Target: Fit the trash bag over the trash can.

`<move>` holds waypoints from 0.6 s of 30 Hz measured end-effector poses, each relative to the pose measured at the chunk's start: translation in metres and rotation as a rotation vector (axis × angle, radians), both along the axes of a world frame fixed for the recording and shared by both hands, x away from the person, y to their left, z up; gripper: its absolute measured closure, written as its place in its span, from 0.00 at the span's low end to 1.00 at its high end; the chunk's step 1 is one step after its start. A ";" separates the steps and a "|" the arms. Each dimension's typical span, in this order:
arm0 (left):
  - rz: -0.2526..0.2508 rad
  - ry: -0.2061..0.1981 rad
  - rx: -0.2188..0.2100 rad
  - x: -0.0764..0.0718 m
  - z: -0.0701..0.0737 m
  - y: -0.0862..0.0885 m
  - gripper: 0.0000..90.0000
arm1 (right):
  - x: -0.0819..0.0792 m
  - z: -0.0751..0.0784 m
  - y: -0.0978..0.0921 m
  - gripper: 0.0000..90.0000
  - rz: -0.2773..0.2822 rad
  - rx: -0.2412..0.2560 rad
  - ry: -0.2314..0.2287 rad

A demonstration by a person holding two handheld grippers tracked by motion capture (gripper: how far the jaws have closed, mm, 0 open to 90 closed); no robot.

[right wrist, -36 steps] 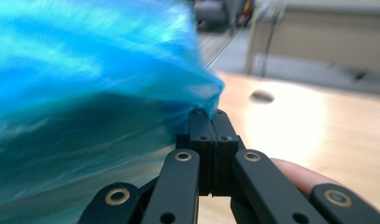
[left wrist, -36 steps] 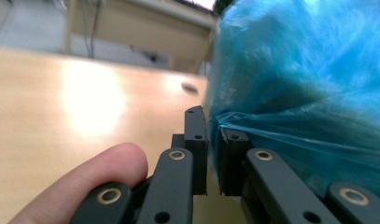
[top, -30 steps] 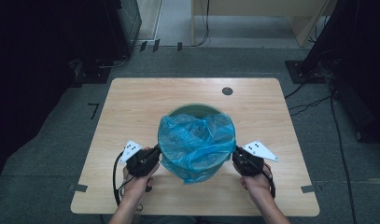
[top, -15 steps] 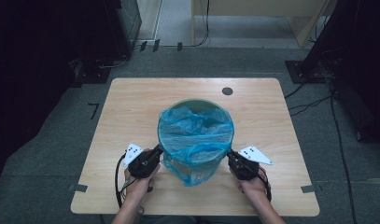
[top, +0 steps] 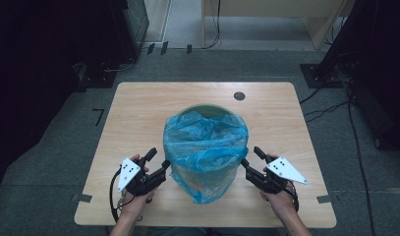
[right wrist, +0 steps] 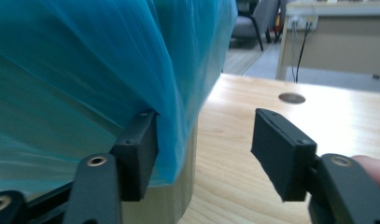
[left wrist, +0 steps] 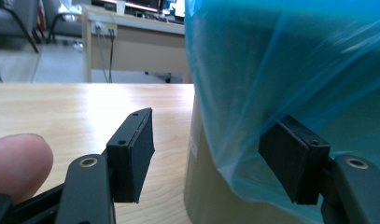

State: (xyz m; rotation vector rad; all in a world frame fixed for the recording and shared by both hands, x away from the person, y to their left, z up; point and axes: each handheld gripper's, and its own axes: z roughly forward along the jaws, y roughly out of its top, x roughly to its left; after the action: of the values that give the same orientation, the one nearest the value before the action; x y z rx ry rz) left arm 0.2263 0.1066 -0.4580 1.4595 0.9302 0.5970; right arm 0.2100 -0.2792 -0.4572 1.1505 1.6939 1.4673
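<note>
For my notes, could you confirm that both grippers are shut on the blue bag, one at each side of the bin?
Not quite. Both gripper views show the jaws apart: the left gripper and right gripper are open beside the blue bag, one at each side of the bin.

Office or lab room: grey carpet floor (top: 55,162), light wooden worktop (top: 138,113) with a cable grommet hole (top: 239,96) at 1 o'clock, black equipment stands (top: 345,59) at 2 o'clock, a desk with trailing cables (left wrist: 131,42), an office chair (right wrist: 250,23) behind.
</note>
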 end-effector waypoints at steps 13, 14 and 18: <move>-0.023 -0.134 0.051 -0.019 0.017 0.002 0.39 | -0.027 0.026 -0.020 0.37 0.097 0.021 -0.143; -0.029 -0.144 0.055 -0.020 0.018 0.001 0.40 | -0.028 0.029 -0.018 0.37 0.107 0.029 -0.153; -0.050 -0.175 0.075 -0.023 0.023 -0.004 0.41 | -0.032 0.044 -0.008 0.38 0.171 0.032 -0.204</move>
State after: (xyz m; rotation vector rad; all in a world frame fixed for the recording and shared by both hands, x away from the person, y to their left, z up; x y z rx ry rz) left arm 0.2028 0.1024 -0.4353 1.4672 0.7396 0.7161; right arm 0.1779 -0.2870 -0.4135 0.8555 1.6641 1.6604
